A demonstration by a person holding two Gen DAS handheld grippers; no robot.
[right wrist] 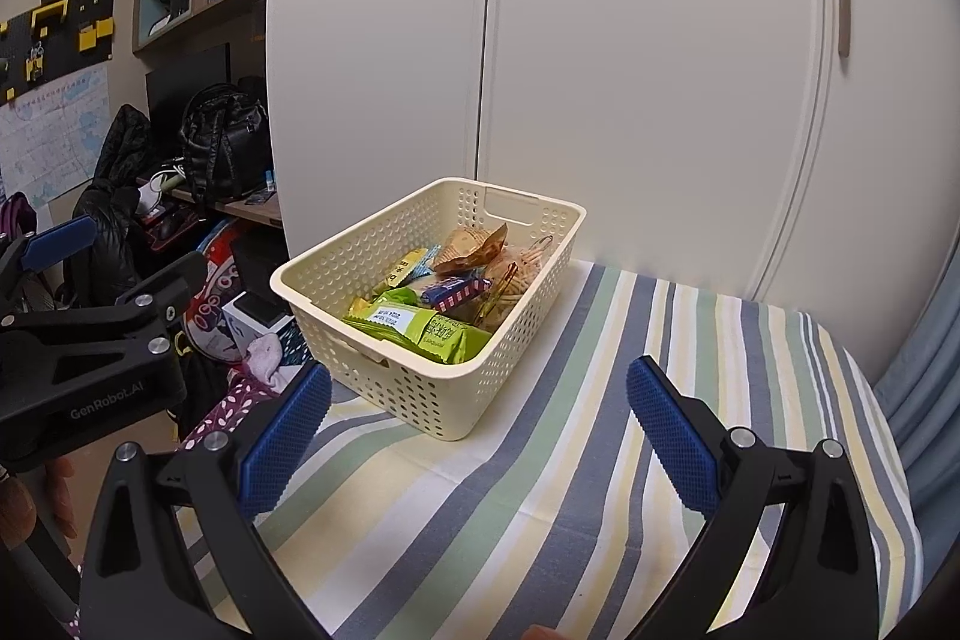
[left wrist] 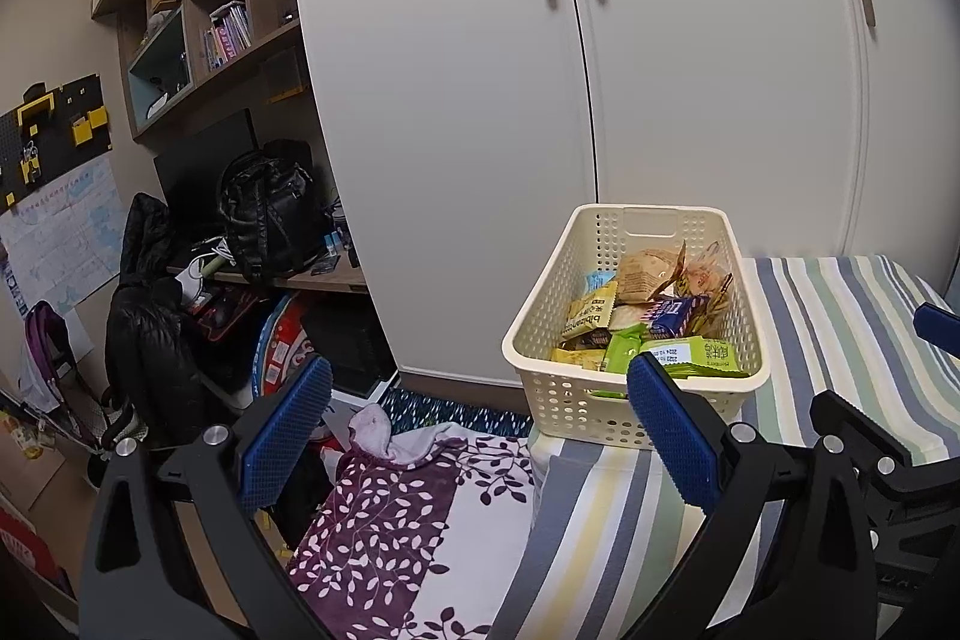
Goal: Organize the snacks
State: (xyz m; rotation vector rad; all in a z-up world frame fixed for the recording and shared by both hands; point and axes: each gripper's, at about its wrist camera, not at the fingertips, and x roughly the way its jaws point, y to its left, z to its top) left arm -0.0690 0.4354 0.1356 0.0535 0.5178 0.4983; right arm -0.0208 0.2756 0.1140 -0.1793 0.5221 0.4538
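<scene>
From my left wrist camera I saw the cream perforated plastic basket (left wrist: 630, 394) standing on the striped cloth-covered surface (left wrist: 840, 340), right at that surface's left edge, with a purple leaf-patterned bedspread (left wrist: 390, 520) below and beside it; the right camera caught only a scrap of that bedspread. The right wrist camera gave me what the left could not: the broad bare stretch of striped surface (right wrist: 600, 460) in front of the basket (right wrist: 420, 388) and the basket's near corner turned toward me. The basket's long axis ran away from the cameras toward the white wardrobe doors (left wrist: 480, 100), its handle cut-out at the far end. Inside lay a heap of snack packets (left wrist: 654, 322), a green wrapper (right wrist: 432, 334) nearest the front rim and a tan crinkled packet (right wrist: 474, 244) toward the back. My left tongs (left wrist: 480, 424) were released, blue pads spread wide and holding nothing, the right pad overlapping the basket's front rim in view. My right tongs (right wrist: 480, 424) were likewise released and empty, hovering over the stripes short of the basket. A black backpack (left wrist: 264, 208) sat on the cluttered desk at left.
</scene>
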